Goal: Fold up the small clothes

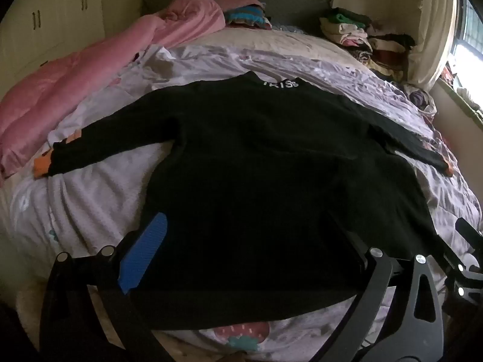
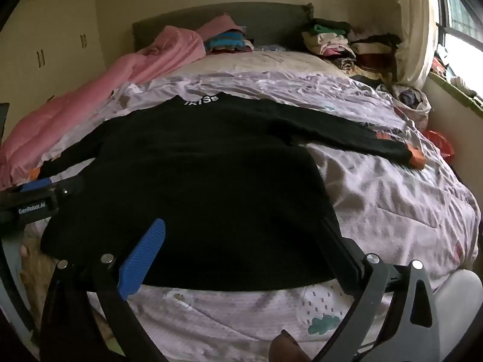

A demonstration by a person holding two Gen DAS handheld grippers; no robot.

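Two grippers hang over the near edge of the bed (image 2: 392, 187), both with jaws wide apart and nothing between them: your left gripper (image 1: 250, 250) and right gripper (image 2: 244, 250). Judging by the flat layout, folding hasn't begun, so take a sleeve first and pinch only one layer at the cuff. The black sweater (image 2: 193, 181) lies spread face-down across the lilac quilt, sleeves out toward both side edges, orange cuffs (image 2: 418, 157), white lettering at the collar.
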